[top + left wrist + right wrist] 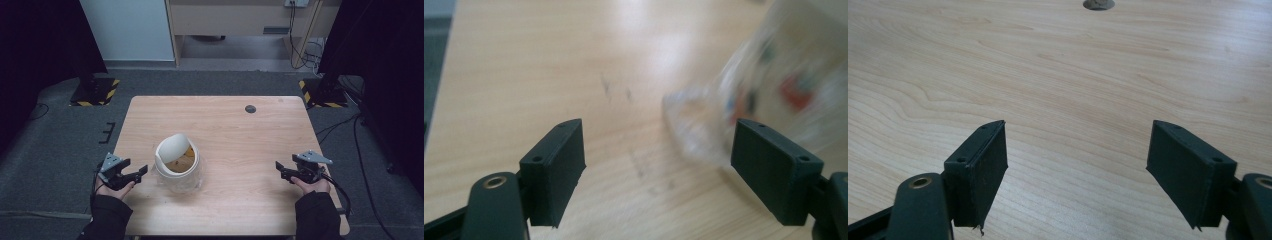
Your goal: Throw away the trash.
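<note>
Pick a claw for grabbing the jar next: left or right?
Left, probably. The left claw sits right beside the clear jar, jaws open with nothing between them, and the jar shows close ahead in its own view. The right claw, also open, rests far across the table.

Even overhead light on the table (225, 125), dark margins at both sides. Pale glare streaks its top in the left gripper view, where the jar (784, 75) appears motion-blurred, perhaps defocused.
</note>
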Available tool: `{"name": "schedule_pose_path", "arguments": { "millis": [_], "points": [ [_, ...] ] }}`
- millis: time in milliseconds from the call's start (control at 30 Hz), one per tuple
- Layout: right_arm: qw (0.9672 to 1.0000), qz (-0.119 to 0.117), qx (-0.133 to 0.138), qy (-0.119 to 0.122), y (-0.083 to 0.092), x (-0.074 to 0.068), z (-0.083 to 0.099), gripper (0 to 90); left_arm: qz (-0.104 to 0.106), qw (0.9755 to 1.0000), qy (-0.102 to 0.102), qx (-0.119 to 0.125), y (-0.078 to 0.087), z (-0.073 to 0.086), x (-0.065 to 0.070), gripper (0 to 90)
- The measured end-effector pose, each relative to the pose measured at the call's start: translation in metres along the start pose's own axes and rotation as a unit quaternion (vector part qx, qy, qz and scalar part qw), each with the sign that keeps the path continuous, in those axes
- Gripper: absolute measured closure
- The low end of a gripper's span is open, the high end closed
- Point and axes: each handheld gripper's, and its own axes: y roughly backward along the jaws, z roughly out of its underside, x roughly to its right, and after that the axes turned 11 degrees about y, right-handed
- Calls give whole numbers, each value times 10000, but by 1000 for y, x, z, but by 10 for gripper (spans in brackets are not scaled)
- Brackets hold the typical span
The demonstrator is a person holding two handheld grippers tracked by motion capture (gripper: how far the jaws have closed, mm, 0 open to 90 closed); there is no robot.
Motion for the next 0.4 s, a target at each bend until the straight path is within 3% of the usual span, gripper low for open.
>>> {"name": "schedule_pose_path", "arguments": {
  "millis": [133, 400],
  "points": [
    [9999, 74, -114, -88, -1, 3, 3, 231, -179, 9988, -104, -433, -12, 6, -3, 170],
    [9993, 80, -356, -102, -5, 5, 8, 196, -272, 9967, -233, -730, -21, 11, -6, 135]
  ]
}}
